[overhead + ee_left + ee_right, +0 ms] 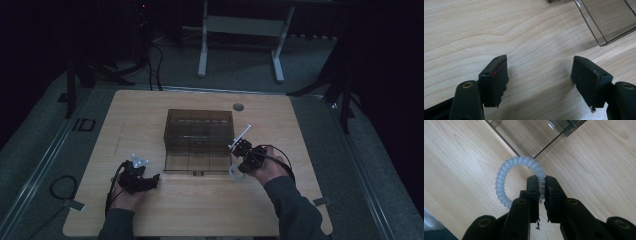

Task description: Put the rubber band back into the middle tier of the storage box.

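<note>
Listing from left to right, we record first the left gripper (150,181), held in the person's left hand (125,196) low on the near left of the wooden table (150,115); in the left gripper view (539,75) its two black jaws stand wide apart over bare wood grain, nothing between them, with a corner of the box just beyond the right jaw. Next, at the table's middle, we enter one smoke-tinted clear plastic box (199,137) with inner dividers, its front flap lying down toward the person. Next, just right of the box's near right corner, we enter one pale blue-white spiral hair tie (234,172), a coiled ring; in the right gripper view (506,177) one side of the ring is pinched between the jaws while the rest loops free above the table, beside the box's edge. Last, the right gripper (239,161), in the person's right hand (267,170), is clamped on that hair tie.
</note>
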